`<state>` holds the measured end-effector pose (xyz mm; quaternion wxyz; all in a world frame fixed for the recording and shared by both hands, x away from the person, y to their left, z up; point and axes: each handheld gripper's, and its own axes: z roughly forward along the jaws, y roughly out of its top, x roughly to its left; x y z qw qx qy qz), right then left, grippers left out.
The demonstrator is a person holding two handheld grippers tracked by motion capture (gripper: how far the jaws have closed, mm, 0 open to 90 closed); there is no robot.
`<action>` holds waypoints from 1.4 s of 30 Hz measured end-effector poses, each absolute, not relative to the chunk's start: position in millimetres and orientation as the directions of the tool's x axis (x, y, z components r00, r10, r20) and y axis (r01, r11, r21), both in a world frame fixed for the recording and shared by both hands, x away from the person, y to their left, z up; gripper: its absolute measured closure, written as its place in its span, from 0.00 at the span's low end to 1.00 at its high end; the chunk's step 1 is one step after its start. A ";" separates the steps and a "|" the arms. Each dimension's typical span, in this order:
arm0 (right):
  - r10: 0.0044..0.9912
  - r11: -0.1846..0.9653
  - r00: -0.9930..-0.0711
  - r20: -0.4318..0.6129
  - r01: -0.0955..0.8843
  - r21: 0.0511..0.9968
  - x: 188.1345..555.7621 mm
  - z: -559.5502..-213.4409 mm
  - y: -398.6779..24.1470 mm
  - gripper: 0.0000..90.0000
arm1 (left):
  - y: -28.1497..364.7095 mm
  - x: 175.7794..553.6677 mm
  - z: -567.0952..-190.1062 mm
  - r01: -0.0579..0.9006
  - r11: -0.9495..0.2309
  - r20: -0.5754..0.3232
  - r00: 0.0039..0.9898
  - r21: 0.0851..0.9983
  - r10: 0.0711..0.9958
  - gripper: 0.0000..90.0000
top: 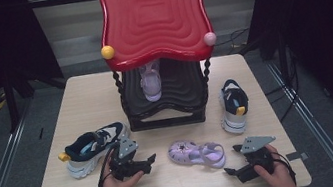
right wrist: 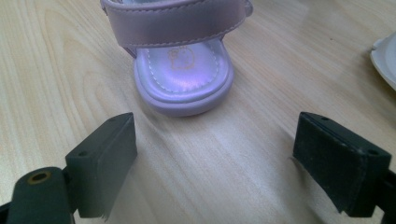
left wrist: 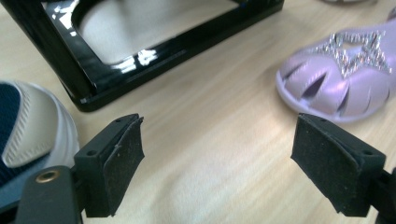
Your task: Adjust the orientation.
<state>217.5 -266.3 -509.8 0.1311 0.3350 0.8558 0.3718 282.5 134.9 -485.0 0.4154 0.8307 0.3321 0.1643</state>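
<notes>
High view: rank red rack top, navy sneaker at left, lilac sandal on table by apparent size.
1. red rack top, by far the largest, though it stands nearer the camera, which inflates it.
2. navy sneaker.
3. lilac sandal, somewhat smaller than the sneaker; both lie on the table at similar depth.

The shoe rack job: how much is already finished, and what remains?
One lilac sandal already stands on the black rack's lower shelf. Its mate lies on the table between the open left gripper and the open right gripper, ungripped; it looks next. Two sneakers remain on the table, and the red top shelf is bare.
</notes>
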 end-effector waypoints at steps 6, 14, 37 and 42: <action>0.671 0.499 -0.741 0.025 0.476 0.724 217.5 -509.7 -266.3 0.14 | 138.9 280.8 -488.1 0.423 -0.462 0.006 0.732 0.780 0.681 0.18; 0.671 0.499 -0.741 0.026 0.477 0.724 217.5 -509.8 -266.2 0.14 | 140.7 278.6 -493.6 0.437 -0.495 0.001 0.749 0.751 0.663 0.18; 0.672 0.500 -0.740 0.026 0.479 0.721 219.0 -509.8 -265.4 0.12 | 144.8 278.9 -505.8 0.464 -0.526 -0.033 0.772 0.713 0.635 0.17; 0.672 0.500 -0.740 0.026 0.480 0.721 219.0 -509.8 -265.4 0.12 | 146.5 278.2 -507.2 0.446 -0.533 -0.018 0.779 0.719 0.627 0.16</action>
